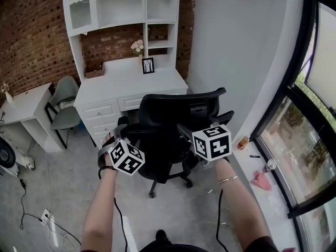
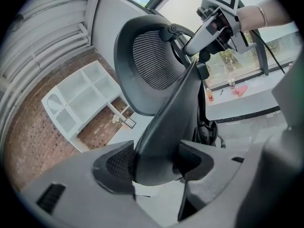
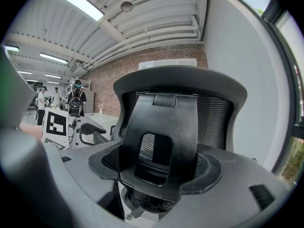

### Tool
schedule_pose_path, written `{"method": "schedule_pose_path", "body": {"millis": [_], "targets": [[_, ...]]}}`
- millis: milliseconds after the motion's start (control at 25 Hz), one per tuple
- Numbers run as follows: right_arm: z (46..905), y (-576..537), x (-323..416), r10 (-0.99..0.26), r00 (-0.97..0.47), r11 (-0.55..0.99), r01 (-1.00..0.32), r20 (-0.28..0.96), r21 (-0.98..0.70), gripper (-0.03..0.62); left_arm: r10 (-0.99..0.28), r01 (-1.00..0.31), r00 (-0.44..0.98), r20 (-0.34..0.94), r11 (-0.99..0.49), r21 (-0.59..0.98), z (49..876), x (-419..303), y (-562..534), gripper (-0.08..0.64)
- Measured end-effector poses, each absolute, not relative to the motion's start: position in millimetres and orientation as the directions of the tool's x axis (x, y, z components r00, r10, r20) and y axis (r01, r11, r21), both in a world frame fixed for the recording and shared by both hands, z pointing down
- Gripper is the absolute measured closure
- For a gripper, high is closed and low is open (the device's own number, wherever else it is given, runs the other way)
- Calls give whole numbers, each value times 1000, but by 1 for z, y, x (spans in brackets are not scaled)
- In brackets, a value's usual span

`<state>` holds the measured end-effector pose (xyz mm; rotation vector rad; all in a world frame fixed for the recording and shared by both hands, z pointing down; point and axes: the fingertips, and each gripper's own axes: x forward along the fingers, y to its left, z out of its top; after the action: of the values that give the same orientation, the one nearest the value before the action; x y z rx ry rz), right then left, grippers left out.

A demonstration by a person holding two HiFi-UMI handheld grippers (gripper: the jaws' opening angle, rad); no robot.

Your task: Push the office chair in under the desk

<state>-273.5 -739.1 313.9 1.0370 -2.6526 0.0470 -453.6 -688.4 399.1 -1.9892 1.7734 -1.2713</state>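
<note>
- The left gripper [image 1: 118, 136] [image 2: 156, 167] has its two fingers pressed on a black curved part of the office chair [image 1: 173, 114] [image 2: 152, 65]. This part fills the gap between the fingers and rises from there up toward the mesh back.
- Which part it is I cannot say for sure; it seems to be a strut at the side of the back frame.
- The right gripper [image 1: 192, 133] [image 3: 159, 167] pinches the central plastic support (the piece with a long slot in it) on the rear of the office chair [image 3: 180, 103]. One finger lies against each side of this support, and the mesh back spreads wide beyond and above the fingers.
- In the left gripper view, the right gripper [image 2: 216, 23] shows far beyond the fingers, at the other side of the back, with a hand behind it.
- The office chair stands on the floor directly beyond both pairs of fingers, with its back turned to the person and its wheeled base below them.
- The white desk [image 1: 126, 83] lies beyond the chair, and the top of the chair's back is just beside the desk's front edge in the head view.
- On the desk, far beyond the fingers, stand a small picture frame [image 1: 148, 65] and some flowers [image 1: 137, 46].
- Well to the left of the left fingers there is a green chair [image 1: 65, 104]. To the right of the right fingers runs a large window [image 1: 315, 114].
</note>
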Motion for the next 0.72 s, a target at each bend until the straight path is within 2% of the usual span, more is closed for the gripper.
{"method": "schedule_pose_path", "body": {"millis": [720], "targets": [[313, -799, -320, -668, -690, 732, -678, 280, 75, 272, -881, -719, -108, 461, -251, -648, 399, -502, -750, 304]]}}
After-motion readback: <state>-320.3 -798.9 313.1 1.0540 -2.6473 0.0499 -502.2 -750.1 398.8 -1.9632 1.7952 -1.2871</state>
